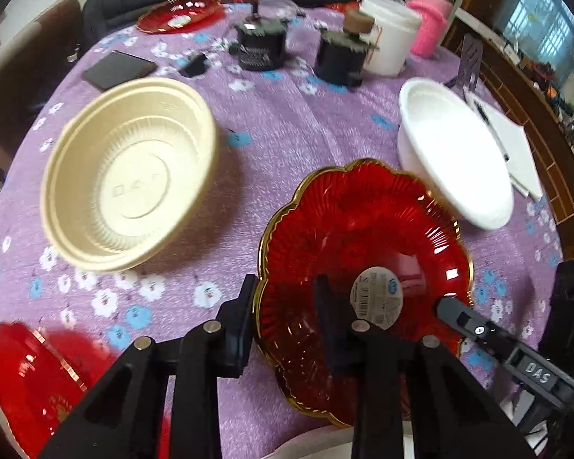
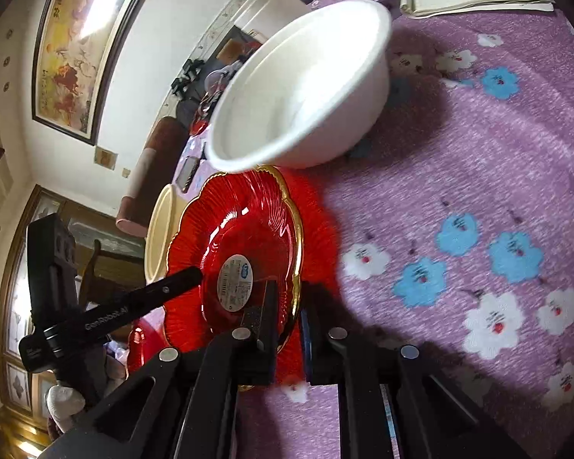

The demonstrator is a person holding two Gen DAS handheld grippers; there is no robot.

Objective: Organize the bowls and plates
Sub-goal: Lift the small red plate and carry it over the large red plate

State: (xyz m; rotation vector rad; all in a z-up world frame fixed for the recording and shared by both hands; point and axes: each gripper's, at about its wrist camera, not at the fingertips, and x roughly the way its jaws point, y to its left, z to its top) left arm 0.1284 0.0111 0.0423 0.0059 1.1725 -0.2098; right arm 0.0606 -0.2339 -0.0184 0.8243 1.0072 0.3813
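plate [image 1: 359, 229]: your left claw [image 1: 285, 315] pinches its near rim | right claw [image 2: 287, 319] pinches the opposite rim | cream bowl [image 1: 130, 179] lies left of plate

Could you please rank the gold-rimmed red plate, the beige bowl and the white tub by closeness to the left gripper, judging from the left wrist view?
1. Gold-rimmed red plate: its rim sits between the fingers of the left gripper.
2. Beige bowl: on the cloth, ahead and to the left.
3. White tub: at the table's far side, ahead and to the right.
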